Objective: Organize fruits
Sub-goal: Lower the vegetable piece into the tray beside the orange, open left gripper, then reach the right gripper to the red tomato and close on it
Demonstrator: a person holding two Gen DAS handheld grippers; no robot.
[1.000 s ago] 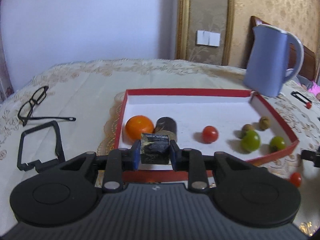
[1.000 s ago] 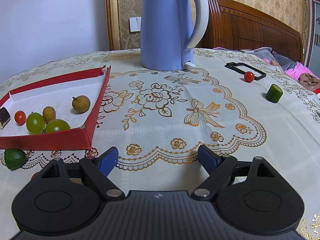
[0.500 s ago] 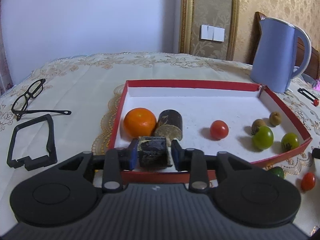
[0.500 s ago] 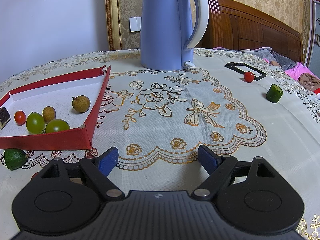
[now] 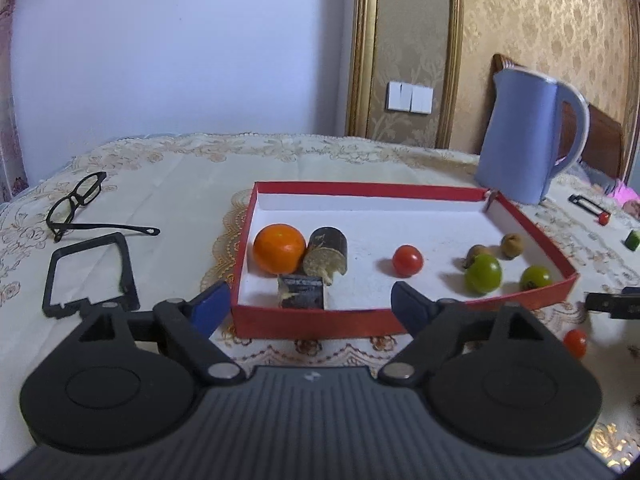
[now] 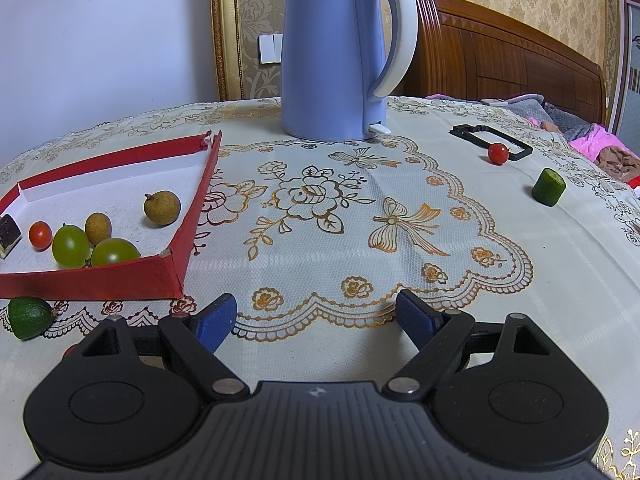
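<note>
1. Fruits sit in the red tray (image 5: pixel 404 191): an orange (image 5: pixel 279 248) at the left, touching a dark cylinder (image 5: pixel 326 256) lying on its side with its cut end toward me; a dark block (image 5: pixel 301 291) stands just inside the near wall.
2. My left tongs (image 5: pixel 310 307) have just been opening; they stand released, clear of the block.
3. Only the left view shows the glasses (image 5: pixel 76 205).
4. My right tongs (image 6: pixel 315 318) gape over bare lace.
5. Only the right view shows the lime (image 6: pixel 29 316) outside the tray, and open cloth toward a green chunk (image 6: pixel 548 186).
</note>
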